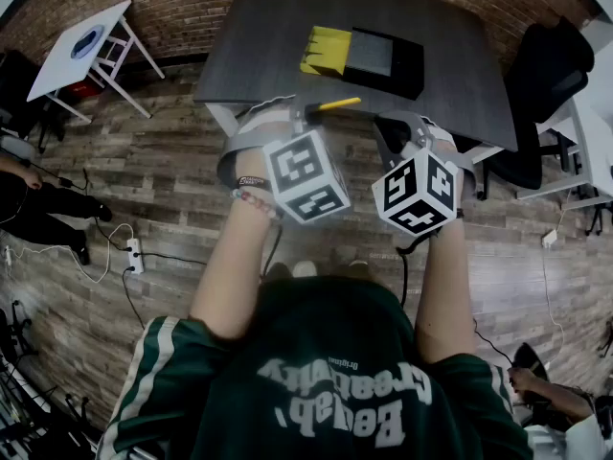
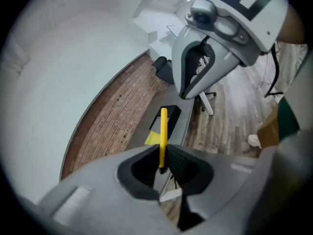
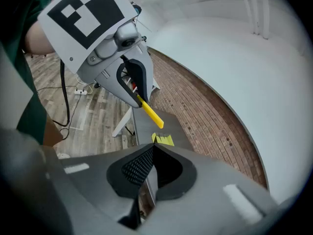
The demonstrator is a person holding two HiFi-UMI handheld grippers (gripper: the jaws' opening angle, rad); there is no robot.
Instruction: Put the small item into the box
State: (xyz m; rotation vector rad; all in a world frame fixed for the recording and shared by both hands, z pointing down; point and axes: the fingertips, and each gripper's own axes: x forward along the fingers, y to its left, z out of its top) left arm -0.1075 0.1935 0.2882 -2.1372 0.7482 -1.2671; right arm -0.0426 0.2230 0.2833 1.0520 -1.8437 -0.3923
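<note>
Left gripper (image 2: 164, 166): I find it clenched on a thin yellow flat stick (image 2: 162, 131). The stick is pinched at its lower end, so most of its length stands out beyond the jaws, at the centre of the left gripper view. In the head view the stick (image 1: 334, 104) pokes out to the right of that gripper, just above mid-frame, near the front edge of the dark grey table (image 1: 268, 36). I judge the end-grip deliberate, since it leaves the free length to go into the box first.

Box: the shallow black rectangular box (image 1: 410, 65) lies open on the table at upper centre of the head view. A folded yellow flap (image 1: 325, 49) touches its left side. The stick is up in the air and well apart from the box.

Right gripper (image 3: 150, 148): its jaws are drawn together on nothing, at lower centre of its own view. In the head view it is held just beside the left one, at right of centre. I judge it idle, parked off the line to the box and on hand to steady the box should it slide.

Task standing: the item is in hand, but the carry to the box is not yet done. The next move calls for a reach forward and a little to the right, over the opening, before any release
</note>
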